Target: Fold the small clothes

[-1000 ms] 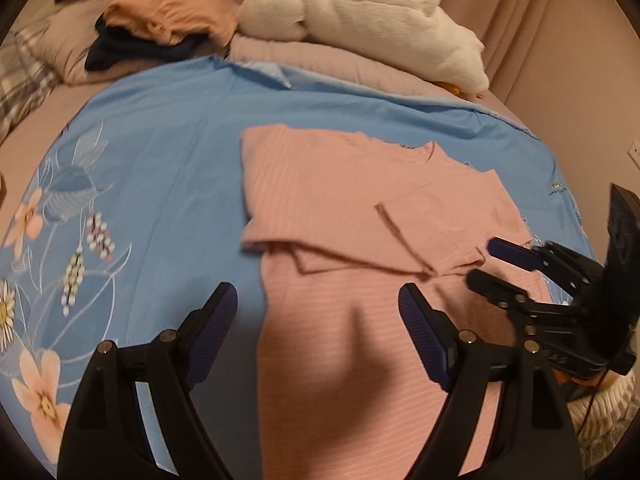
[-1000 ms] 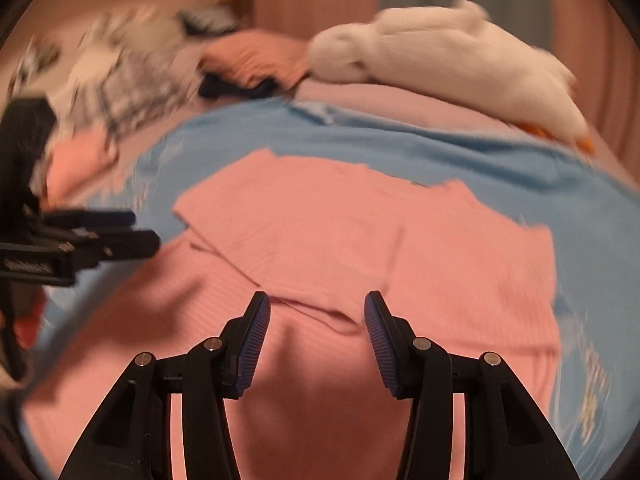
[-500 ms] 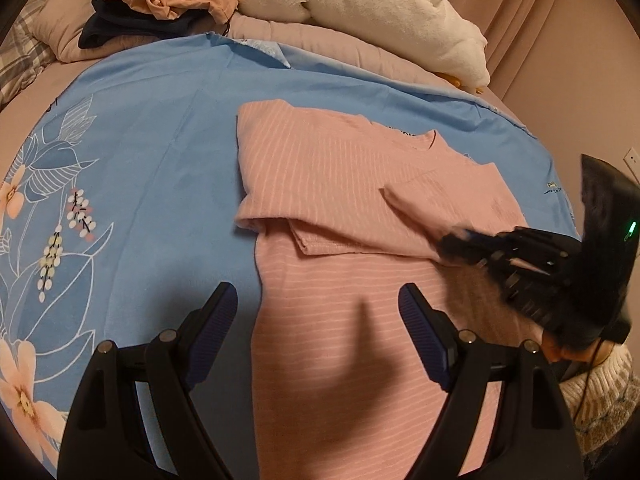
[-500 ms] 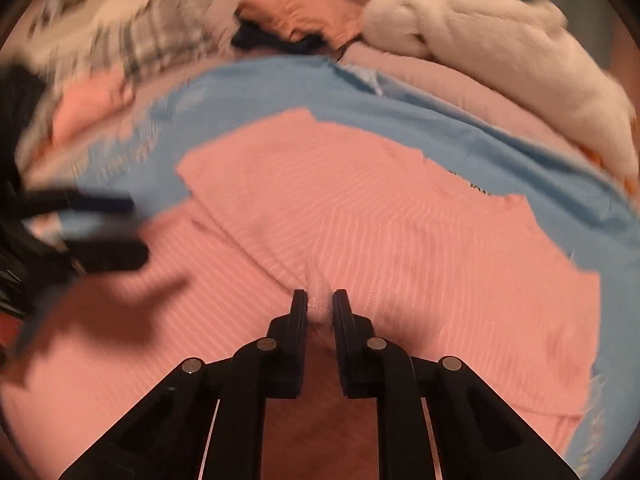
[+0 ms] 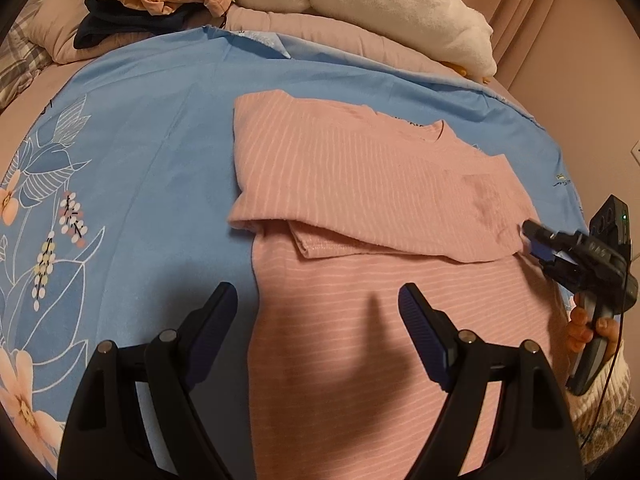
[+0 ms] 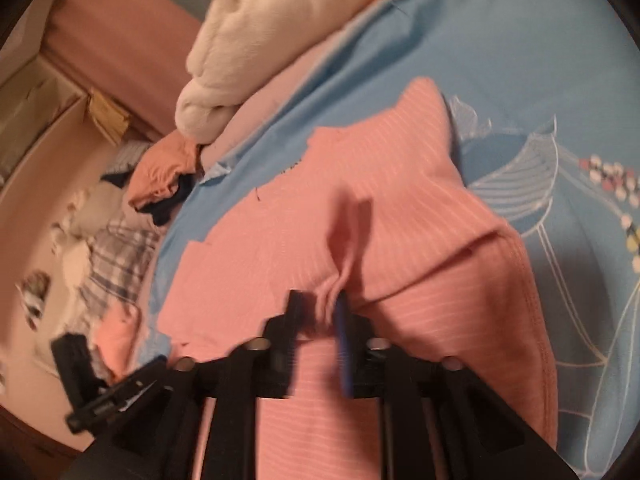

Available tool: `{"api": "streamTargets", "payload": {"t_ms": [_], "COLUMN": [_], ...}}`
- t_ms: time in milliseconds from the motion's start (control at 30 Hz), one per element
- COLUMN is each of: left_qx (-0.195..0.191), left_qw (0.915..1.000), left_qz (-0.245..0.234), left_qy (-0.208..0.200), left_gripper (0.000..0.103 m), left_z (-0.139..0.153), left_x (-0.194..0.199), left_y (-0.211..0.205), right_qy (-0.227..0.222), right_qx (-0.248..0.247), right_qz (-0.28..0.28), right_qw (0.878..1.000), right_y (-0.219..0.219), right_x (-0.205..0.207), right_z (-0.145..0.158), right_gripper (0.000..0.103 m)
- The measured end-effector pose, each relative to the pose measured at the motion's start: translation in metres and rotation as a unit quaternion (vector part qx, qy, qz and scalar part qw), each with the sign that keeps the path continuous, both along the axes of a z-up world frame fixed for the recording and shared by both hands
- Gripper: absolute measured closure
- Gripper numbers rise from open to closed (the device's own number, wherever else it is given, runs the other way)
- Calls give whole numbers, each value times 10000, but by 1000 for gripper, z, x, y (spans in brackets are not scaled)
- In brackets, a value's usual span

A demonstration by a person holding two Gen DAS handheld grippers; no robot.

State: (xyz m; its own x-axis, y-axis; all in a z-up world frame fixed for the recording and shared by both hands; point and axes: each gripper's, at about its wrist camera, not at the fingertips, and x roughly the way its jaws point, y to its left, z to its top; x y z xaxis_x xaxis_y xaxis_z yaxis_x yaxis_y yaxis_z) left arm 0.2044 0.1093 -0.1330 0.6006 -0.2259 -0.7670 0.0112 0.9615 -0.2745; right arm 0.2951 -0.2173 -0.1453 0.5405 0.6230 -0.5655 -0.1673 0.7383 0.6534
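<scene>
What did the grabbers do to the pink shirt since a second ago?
The right gripper pinched the shirt's folded right sleeve, dragged it outward toward the shirt's right edge, and rolled over. Its jaws have just been opening again, with a pucker of pink cloth between them. The left gripper stayed wide open and almost still above the shirt's lower part. The blue sheet did not move.

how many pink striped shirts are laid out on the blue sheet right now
1: the pink striped shirt lies partly folded on the blue sheet, ahead of both grippers. Other clothes are piled beyond the sheet, so more could be hidden there.
</scene>
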Motion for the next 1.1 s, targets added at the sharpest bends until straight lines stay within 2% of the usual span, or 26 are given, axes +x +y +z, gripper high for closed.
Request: {"api": "streamTargets", "payload": {"t_ms": [33, 167, 233, 267, 300, 333, 367, 467, 567, 700, 767, 867, 933, 1000, 1033, 1100], "left_qx": [20, 112, 130, 148, 171, 168, 144, 117, 84, 59, 81, 93, 49, 49, 93, 82], "left_qw": [10000, 9999, 9998, 9998, 9997, 9996, 9996, 9995, 9995, 9995, 9993, 9991, 9990, 9989, 9989, 9990], "left_qz": [15, 61, 91, 107, 131, 148, 174, 234, 264, 281, 309, 413, 430, 358, 290, 122], "left_qy": [15, 49, 89, 103, 124, 141, 161, 149, 158, 160, 173, 77, -107, -282, -361, -431], "left_gripper": [20, 20, 20, 20, 20, 20, 20, 20, 20, 20, 20, 20, 20, 20, 21, 24], "left_z": [-1, -3, -6, -8, -10, -11, -13, -14, -15, -14, -13, -4, 9, 21, 27, 33], "left_x": [1, 3, 5, 6, 8, 9, 10, 11, 12, 11, 11, 11, 13, 18, 24, 34], "left_y": [0, 1, 3, 3, 4, 6, 8, 13, 16, 17, 19, 25, 27, 24, 19, 11], "right_qy": [36, 85, 105, 140, 129, 89, 6, -342, -533, -383, -259, -101, -268, -660, -832, -1004], "right_qx": [80, 305, 239, 119, 44, -51, -264, -707, -927, -1580, -1590, -2021, -2260, -2679, -2732, -2515], "right_qz": [-38, -158, -164, -127, -75, 12, 61, -25, -331, -502, -469, -520, -639, -804, -767, -371], "right_qw": [10000, 9994, 9995, 9998, 9999, 9999, 9996, 9969, 9937, 9854, 9858, 9779, 9717, 9578, 9553, 9619], "right_y": [-1, -2, 0, 1, 3, 6, 10, 10, -1, -4, -8, -7, -5, 2, 5, 17], "right_x": [3, 14, 21, 25, 26, 27, 27, 22, 22, 33, 34, 34, 29, 21, 18, 19], "right_z": [-1, 0, 0, 1, 2, 4, 9, 26, 38, 32, 27, 27, 37, 51, 57, 62], "right_gripper": [60, 60, 60, 66, 81, 91, 95, 96, 96, 96, 96, 95, 93, 93, 93, 93]}}
